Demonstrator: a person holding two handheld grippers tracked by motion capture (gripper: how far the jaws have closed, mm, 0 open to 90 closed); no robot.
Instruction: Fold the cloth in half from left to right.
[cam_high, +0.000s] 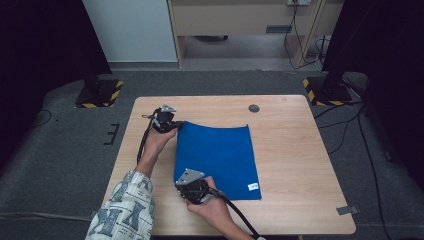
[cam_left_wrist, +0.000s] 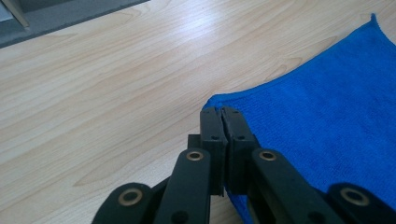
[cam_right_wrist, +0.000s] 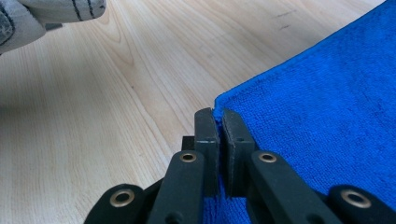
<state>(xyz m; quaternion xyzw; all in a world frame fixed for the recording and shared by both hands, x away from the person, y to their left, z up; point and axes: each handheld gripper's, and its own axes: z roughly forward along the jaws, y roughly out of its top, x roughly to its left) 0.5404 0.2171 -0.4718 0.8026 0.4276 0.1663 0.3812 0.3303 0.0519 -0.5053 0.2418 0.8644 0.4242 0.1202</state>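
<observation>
A blue cloth (cam_high: 217, 160) lies spread on the wooden table (cam_high: 295, 165), a small white label at its near right corner. My left gripper (cam_high: 176, 125) is shut on the cloth's far left corner, which is raised a little off the table. In the left gripper view the black jaws (cam_left_wrist: 222, 116) pinch the blue cloth (cam_left_wrist: 327, 116) at its corner. My right gripper (cam_high: 186, 186) is shut on the near left corner. In the right gripper view its jaws (cam_right_wrist: 217, 119) clamp the edge of the cloth (cam_right_wrist: 327, 107).
A round dark grommet (cam_high: 254, 108) sits in the table near the far edge. A patterned sleeve (cam_high: 122, 210) comes in at the bottom left, also seen as a sleeve (cam_right_wrist: 46, 14) in the right gripper view. Stands with yellow-black bases (cam_high: 100, 94) flank the table on grey carpet.
</observation>
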